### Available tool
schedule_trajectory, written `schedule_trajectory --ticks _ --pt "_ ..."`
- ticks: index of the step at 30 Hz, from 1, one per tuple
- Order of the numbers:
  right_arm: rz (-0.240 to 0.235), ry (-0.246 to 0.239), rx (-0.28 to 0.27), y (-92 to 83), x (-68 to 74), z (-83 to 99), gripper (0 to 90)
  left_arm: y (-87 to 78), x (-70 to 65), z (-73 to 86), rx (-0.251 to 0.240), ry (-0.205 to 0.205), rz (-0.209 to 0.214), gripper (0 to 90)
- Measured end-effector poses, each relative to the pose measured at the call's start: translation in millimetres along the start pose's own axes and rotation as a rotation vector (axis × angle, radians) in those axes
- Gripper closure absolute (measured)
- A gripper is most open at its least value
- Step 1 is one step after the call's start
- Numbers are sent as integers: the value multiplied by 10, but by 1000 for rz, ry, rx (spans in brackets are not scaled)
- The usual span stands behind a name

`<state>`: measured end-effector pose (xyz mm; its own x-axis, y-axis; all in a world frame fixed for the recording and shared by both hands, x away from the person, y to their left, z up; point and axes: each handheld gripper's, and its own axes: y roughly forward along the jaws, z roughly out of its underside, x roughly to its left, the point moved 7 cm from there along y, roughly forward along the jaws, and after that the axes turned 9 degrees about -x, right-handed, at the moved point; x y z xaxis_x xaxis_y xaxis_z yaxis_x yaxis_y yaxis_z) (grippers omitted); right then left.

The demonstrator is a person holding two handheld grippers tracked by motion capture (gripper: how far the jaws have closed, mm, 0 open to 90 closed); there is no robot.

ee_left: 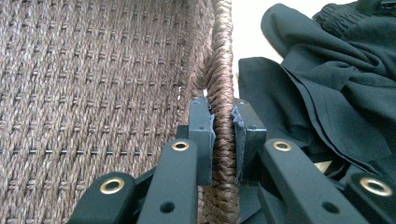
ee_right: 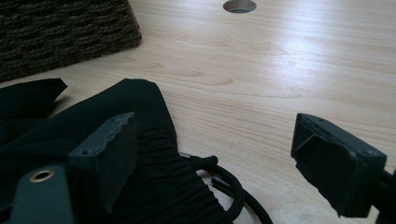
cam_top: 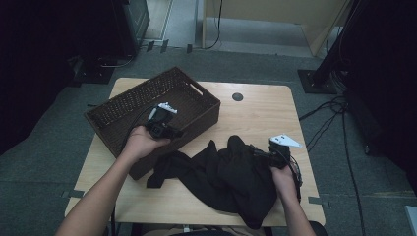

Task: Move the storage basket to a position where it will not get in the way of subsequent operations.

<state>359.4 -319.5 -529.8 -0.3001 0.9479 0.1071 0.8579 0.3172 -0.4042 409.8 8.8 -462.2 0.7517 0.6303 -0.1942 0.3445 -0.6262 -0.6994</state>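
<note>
In the left gripper view, the braided rim of the woven basket (ee_left: pixel 223 70) is clamped between the pads of the left gripper (ee_left: pixel 224 130), with the basket wall spread toward nine o'clock and dark cloth (ee_left: pixel 327 84) heaped toward two o'clock.

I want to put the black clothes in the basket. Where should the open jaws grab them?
Probably the gathered waistband of the black garment, right below the right gripper. Come straight down from above: that bunched edge stands up thick off the table, with a drawstring beside it, so the wide-open jaws can close across it.
</note>
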Motion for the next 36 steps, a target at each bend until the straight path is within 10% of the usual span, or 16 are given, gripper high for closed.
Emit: schedule_trajectory --ticks 13,36 --pt "2 4 -7 -12 -6 7 146 -76 271 -17 -36 -113 -73 804" --pt "1 14 -9 -8 -12 16 146 -544 1295 169 -139 -410 -346 795"
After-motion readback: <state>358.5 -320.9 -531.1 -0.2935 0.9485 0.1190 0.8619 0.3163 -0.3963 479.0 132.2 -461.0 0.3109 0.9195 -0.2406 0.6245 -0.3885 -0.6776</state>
